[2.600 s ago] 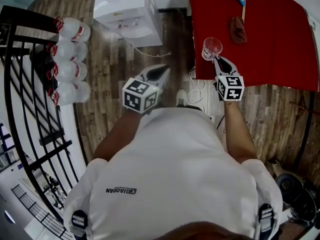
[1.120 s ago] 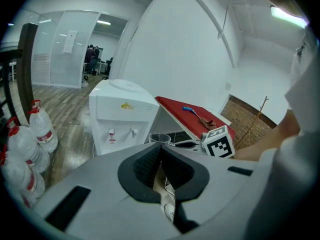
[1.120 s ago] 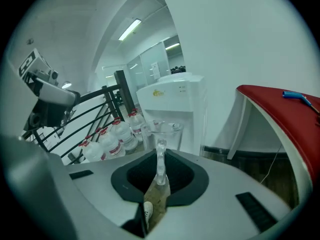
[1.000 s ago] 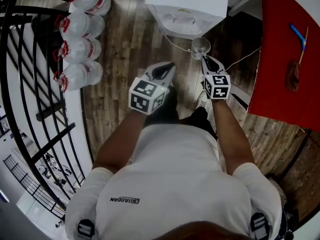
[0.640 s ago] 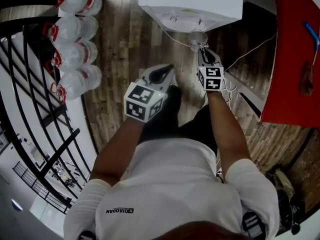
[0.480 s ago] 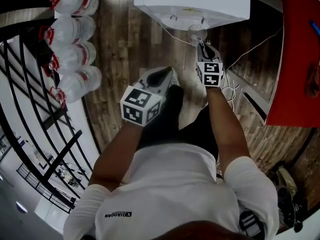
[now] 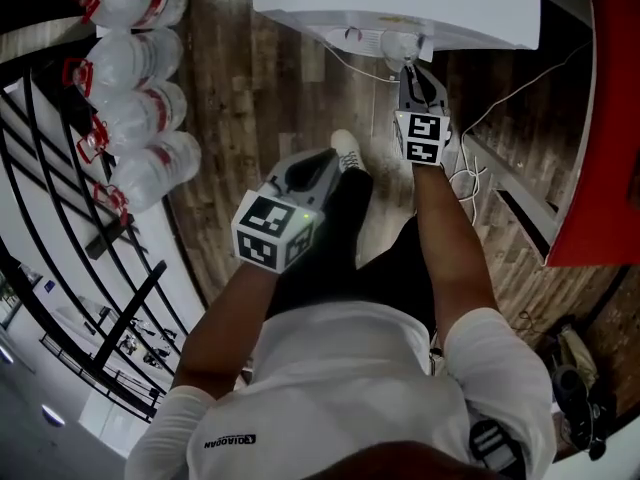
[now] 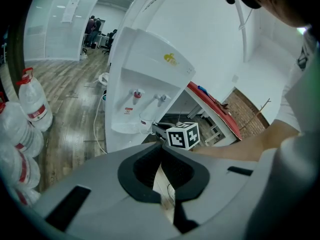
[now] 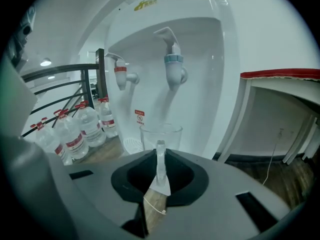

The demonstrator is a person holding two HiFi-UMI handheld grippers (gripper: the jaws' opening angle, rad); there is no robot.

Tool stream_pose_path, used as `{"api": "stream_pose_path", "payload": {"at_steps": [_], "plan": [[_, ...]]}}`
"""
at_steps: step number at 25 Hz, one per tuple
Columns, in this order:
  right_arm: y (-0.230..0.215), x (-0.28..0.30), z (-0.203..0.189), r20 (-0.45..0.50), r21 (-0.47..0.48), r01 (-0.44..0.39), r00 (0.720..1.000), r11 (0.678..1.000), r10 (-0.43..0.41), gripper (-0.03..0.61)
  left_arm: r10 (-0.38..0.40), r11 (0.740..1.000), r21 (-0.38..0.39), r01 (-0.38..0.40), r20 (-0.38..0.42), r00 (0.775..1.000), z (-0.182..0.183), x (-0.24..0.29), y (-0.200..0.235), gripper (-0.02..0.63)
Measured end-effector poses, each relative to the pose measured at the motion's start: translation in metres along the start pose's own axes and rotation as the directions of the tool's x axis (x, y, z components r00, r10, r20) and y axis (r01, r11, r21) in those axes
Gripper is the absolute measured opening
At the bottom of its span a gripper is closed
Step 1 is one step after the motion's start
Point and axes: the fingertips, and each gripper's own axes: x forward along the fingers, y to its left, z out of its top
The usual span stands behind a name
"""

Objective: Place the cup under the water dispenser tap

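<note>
A clear glass cup (image 9: 161, 133) hangs by its handle in my right gripper (image 9: 160, 153), which is shut on that handle. The cup sits inside the recess of the white water dispenser (image 9: 200, 59), just below the blue tap (image 9: 173, 66) and right of the red tap (image 9: 120, 74), above the drip tray (image 9: 131, 145). In the head view the cup (image 7: 403, 46) is at the dispenser's front edge (image 7: 400, 3), ahead of the right gripper (image 7: 411, 70). My left gripper (image 7: 332, 158) hangs shut and empty over the wooden floor, back and left of the dispenser.
Several large water bottles (image 7: 130, 68) lie along a black railing (image 7: 60, 218) at the left. A red-topped table (image 7: 615, 118) stands to the right, with cables (image 7: 480, 118) trailing on the floor between it and the dispenser.
The right gripper carried the cup from the red table to the dispenser and lowered it into the recess under the taps. The left gripper came along and sank lower.
</note>
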Motion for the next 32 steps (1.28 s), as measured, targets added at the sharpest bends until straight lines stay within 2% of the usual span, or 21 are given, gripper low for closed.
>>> {"api": "stream_pose_path", "payload": {"at_steps": [7, 12, 18, 24, 32], "plan": [[0.001, 0.007, -0.010, 0.043, -0.050, 0.044, 0.998, 0.998, -0.042, 0.057, -0.019, 1.000, 0.020, 0.020, -0.019, 1.000, 0.000, 0.004, 0.004, -0.003], [-0.005, 0.018, -0.022, 0.003, -0.044, 0.065, 0.998, 0.997, -0.065, 0.057, -0.021, 1.000, -0.001, 0.021, -0.021, 1.000, 0.000, 0.008, 0.008, -0.003], [-0.009, 0.027, -0.025, -0.035, -0.084, 0.106, 0.993, 0.991, -0.109, 0.057, -0.028, 1.000, -0.002, 0.028, -0.025, 0.999, 0.001, 0.011, 0.009, -0.003], [-0.014, 0.031, -0.027, -0.082, -0.114, 0.094, 0.991, 0.989, -0.104, 0.057, -0.036, 0.999, 0.006, 0.036, -0.010, 0.999, 0.011, 0.010, 0.006, -0.003], [-0.016, 0.028, -0.028, -0.101, -0.102, 0.071, 0.992, 0.992, -0.081, 0.060, -0.041, 0.999, 0.023, 0.041, -0.016, 0.999, 0.009, 0.011, 0.004, -0.003]]}}
